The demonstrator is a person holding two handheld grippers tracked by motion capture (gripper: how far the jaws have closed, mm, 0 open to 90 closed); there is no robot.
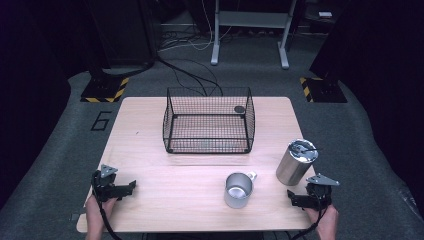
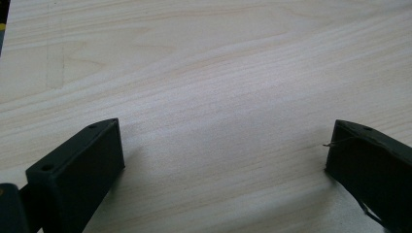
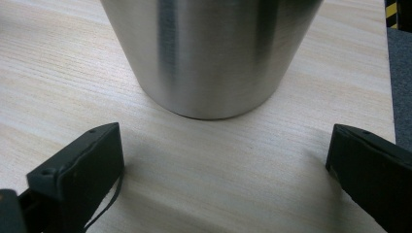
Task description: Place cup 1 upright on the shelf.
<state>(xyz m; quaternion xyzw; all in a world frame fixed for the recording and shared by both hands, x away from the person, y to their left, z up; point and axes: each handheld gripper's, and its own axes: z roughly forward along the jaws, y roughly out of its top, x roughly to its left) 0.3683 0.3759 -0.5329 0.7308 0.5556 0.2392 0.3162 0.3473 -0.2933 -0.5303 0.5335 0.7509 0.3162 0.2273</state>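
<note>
– Step? Nothing gripped yet: left gripper (image 1: pixel 116 189) and right gripper (image 1: pixel 306 197) both spread wide, empty, near the table's (image 1: pixel 150 120) front corners
– Next? Probably closing on the steel tumbler (image 1: pixel 296 162) by the right edge

A black wire basket (image 1: pixel 208 120) stands mid-table. A steel tumbler (image 1: pixel 296 162) with a lid stands upright at right; a handled steel mug (image 1: pixel 239 189) sits open beside it.
</note>
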